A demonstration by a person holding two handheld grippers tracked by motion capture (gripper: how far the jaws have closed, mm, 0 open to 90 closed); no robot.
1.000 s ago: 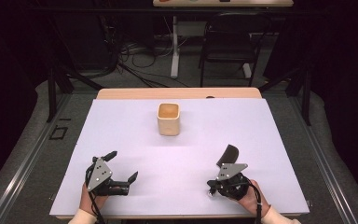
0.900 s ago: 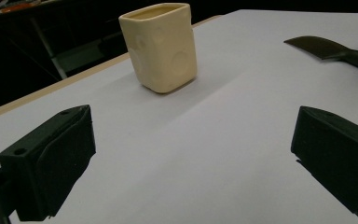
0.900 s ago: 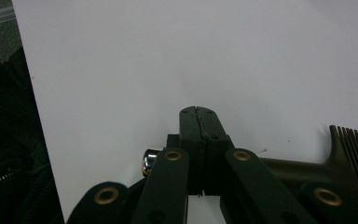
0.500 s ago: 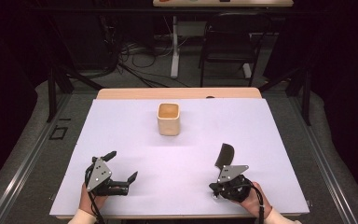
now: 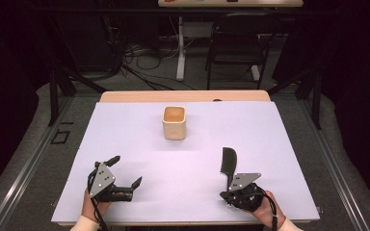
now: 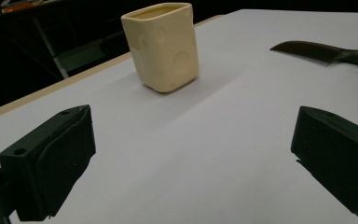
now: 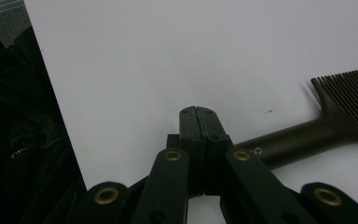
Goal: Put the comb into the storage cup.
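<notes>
The right gripper point(image 5: 229, 187), jaws pressed together, rests over the handle of a black plastic comb point(image 5: 228, 162) lying near-right on the white table sheet point(image 5: 279, 144). The left gripper point(image 5: 125, 171) gapes wide, near-left. A cream square ceramic cup point(image 5: 174, 122) stands farther off, centre, with bare sheet between it and both grippers.

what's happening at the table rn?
A person works two handheld grippers over a white-covered table. The right gripper is shut on the handle of a black comb, whose toothed end points toward a cream square cup standing upright mid-table. The left gripper rests near the front edge, jaws wide open with nothing between them, facing the cup. The comb is apart from the cup, not yet in it.
</notes>
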